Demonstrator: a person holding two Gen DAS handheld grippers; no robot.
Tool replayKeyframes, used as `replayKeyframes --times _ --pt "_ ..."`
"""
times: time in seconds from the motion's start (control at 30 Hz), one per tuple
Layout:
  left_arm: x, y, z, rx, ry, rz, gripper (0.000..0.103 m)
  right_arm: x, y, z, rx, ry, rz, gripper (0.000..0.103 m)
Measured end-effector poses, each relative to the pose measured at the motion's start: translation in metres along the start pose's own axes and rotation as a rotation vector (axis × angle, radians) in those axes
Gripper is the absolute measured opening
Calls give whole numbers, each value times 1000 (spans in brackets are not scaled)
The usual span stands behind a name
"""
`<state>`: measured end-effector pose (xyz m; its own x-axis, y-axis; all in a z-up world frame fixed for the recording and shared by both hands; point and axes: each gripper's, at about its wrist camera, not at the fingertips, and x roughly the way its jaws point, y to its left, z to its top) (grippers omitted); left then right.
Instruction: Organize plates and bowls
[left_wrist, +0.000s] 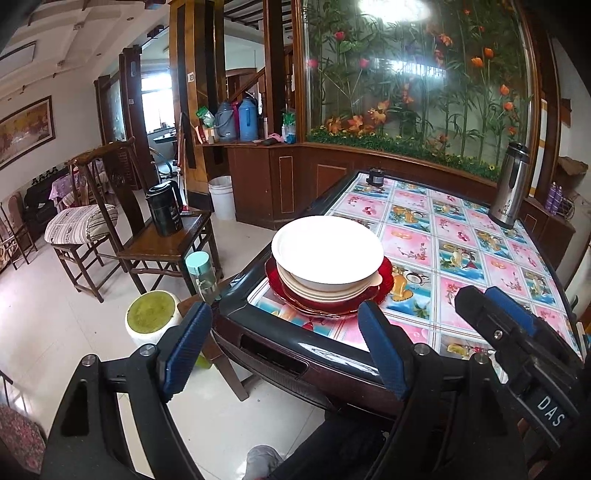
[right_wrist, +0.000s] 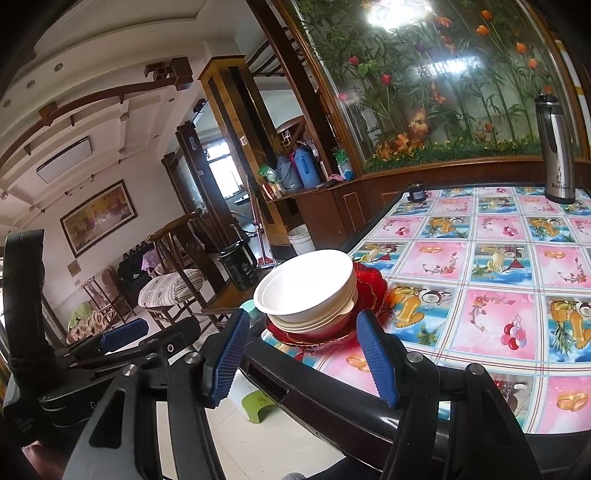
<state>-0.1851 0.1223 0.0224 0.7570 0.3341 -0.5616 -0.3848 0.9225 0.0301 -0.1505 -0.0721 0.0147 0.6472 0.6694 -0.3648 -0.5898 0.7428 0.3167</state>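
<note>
The tabletop (left_wrist: 424, 251) with its fruit-patterned cover carries, at its near left corner, a red plate (left_wrist: 384, 280) stacked with cream plates (left_wrist: 325, 295) and a white bowl (left_wrist: 327, 247). A steel flask (left_wrist: 511, 184) stands far right. Only the left view shows the teal-lidded bottle (left_wrist: 201, 271) just off the corner. Both the left gripper (left_wrist: 284, 350) and the right gripper (right_wrist: 301, 354) have fingers spread, empty, short of the stack.

Steel flask (left_wrist: 509, 184) upright at table's far edge; black kettle (left_wrist: 164, 210) on wooden side table (left_wrist: 162, 247); 2 blue thermoses (left_wrist: 238, 120) on counter.
</note>
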Motion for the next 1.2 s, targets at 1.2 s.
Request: replayKeyframes --times 1.2 --pt "16 7 -9 1 33 -18 82 13 11 7 -32 13 -14 63"
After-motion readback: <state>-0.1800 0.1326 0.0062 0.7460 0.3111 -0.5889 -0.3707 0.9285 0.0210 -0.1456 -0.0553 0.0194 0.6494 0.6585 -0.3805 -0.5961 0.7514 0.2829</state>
